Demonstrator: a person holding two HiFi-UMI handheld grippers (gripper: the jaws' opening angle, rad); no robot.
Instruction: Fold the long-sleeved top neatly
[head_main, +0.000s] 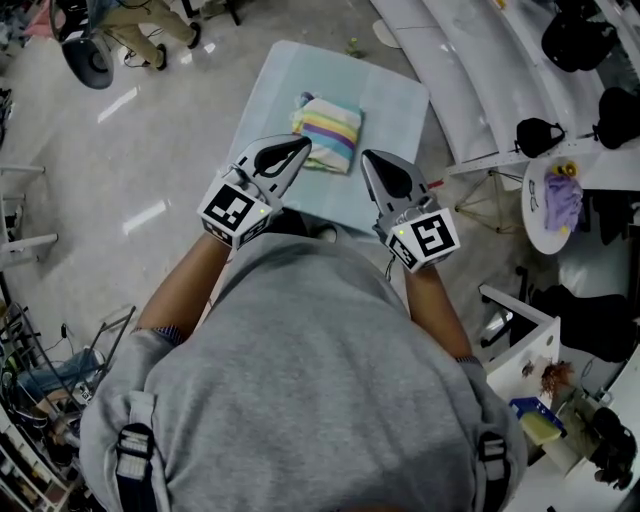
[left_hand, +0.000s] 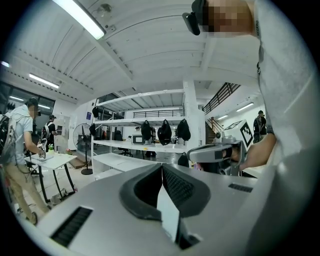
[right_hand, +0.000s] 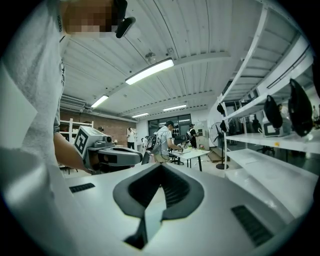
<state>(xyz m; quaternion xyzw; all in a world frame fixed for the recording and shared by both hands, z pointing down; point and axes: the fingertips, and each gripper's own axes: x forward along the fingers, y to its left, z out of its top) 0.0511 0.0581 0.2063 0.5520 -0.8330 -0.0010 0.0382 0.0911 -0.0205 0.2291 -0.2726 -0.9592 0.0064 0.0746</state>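
Pastel-striped, the top (head_main: 328, 130) lies folded on the table (head_main: 400, 110), twelve o'clock in the head view, just beyond the left gripper (head_main: 298, 148) and right gripper (head_main: 368, 160). Left gripper view: jaws pressed together, empty, facing shelves (left_hand: 125, 146). Right gripper view: likewise closed, no garment. Any last squaring probably needs both tipped downward first.

A pale, glossy floor (head_main: 100, 150) is seen below, and long white shelving (left_hand: 140, 147) is lined along one side. The ribbed white ceiling (right_hand: 200, 35) is lit by tube lights (right_hand: 149, 71), and a standing fan (left_hand: 82, 139) is set near a white table (left_hand: 52, 161).
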